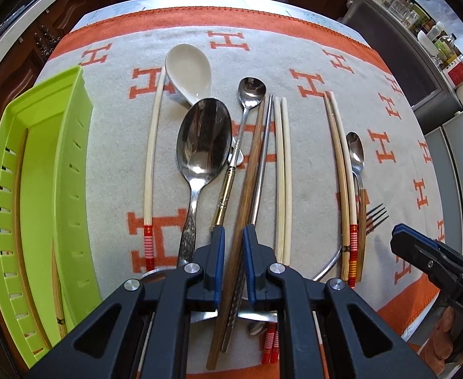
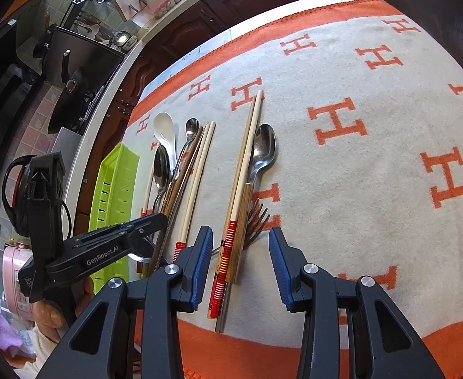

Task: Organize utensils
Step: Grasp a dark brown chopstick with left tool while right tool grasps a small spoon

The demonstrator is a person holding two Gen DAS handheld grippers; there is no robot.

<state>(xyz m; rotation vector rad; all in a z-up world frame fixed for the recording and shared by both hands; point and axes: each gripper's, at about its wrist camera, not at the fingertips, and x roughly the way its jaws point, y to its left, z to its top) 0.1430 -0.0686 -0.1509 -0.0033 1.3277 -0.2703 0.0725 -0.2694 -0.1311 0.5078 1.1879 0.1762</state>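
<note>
the left gripper (image 1: 234, 237) is clenched on a pair of long chopsticks, one dark wooden chopstick (image 1: 252, 158) and one metal chopstick (image 1: 264, 145), both running between its blue pads and on across the cloth. the right gripper (image 2: 240, 252) hangs with its jaws parted and nothing pressed between them; below the gap lie two pale chopsticks with red striped ends (image 2: 237, 183) and, right beside them, a small metal spoon (image 2: 263, 148) and a dark fork (image 2: 258, 221) poking out from underneath.

everything sits on an orange and grey blanket (image 1: 326, 47) patterned with the letter h. from the left wrist view, a big steel spoon (image 1: 203, 139) lies just left of the gripped pair, its bowl overlapping a white ceramic spoon (image 1: 188, 69). a slim long-handled spoon (image 1: 250, 91) lies between the big spoon and the gripped chopsticks. a single pale chopstick (image 1: 152, 145) lies further left, and another pale pair (image 1: 282, 170) lies just right of the metal one.

a lime green slotted tray (image 1: 73, 158) stands at the cloth's left edge, with a couple of wooden chopsticks already inside.
</note>
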